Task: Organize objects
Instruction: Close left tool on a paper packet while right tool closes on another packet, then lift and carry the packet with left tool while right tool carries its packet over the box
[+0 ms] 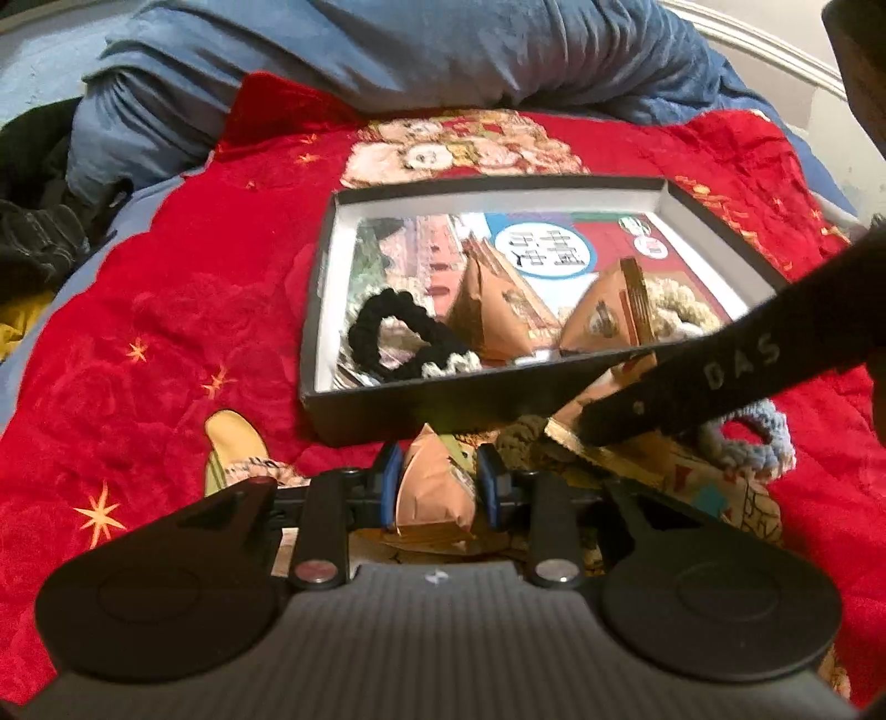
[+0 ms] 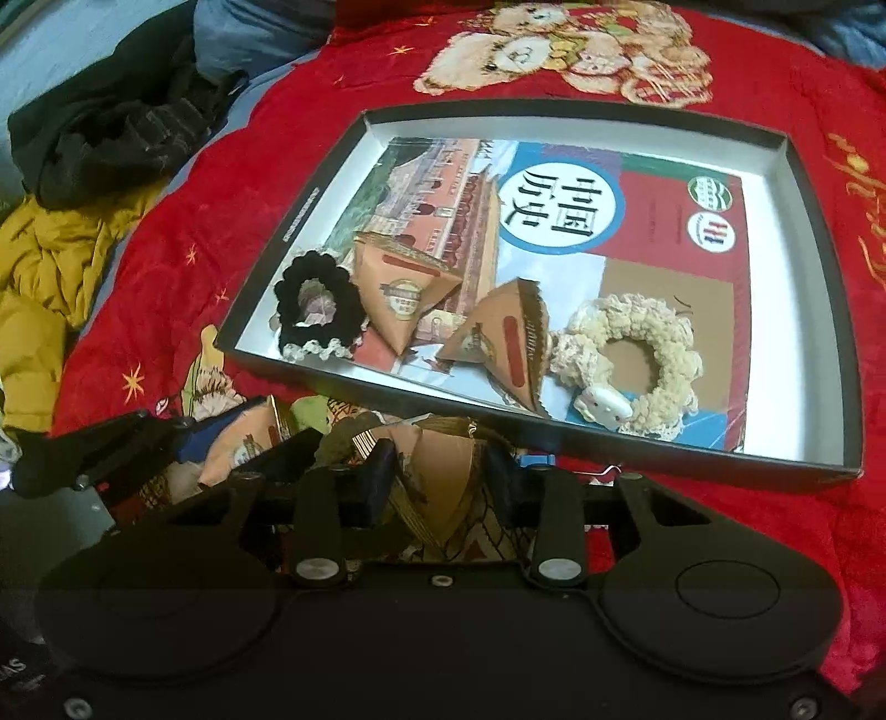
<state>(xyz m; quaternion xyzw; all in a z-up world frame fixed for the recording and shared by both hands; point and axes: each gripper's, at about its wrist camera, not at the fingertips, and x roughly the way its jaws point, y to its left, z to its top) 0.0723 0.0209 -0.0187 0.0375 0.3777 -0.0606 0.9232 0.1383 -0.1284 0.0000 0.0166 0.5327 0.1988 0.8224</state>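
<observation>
A shallow black box [image 1: 421, 404] [image 2: 664, 446] lies on the red blanket. Inside it are a book [image 2: 637, 221], a black scrunchie [image 1: 387, 327] [image 2: 318, 321], two tan pyramid packets [image 1: 487, 310] [image 2: 401, 288] and a cream scrunchie [image 2: 637, 354]. In front of the box's near wall, my left gripper [image 1: 440, 482] is shut on a tan pyramid packet [image 1: 432, 487]. Just to its right, my right gripper [image 2: 440, 476] is shut on another tan packet [image 2: 443, 482]. The right gripper's black body [image 1: 692, 376] crosses the left wrist view.
More tan packets, patterned paper and a blue-grey scrunchie [image 1: 775, 459] lie in a pile before the box. A blue duvet [image 1: 387, 50] is heaped behind. Black clothing [image 2: 111, 133] and a yellow garment [image 2: 50, 260] lie off the blanket's left edge.
</observation>
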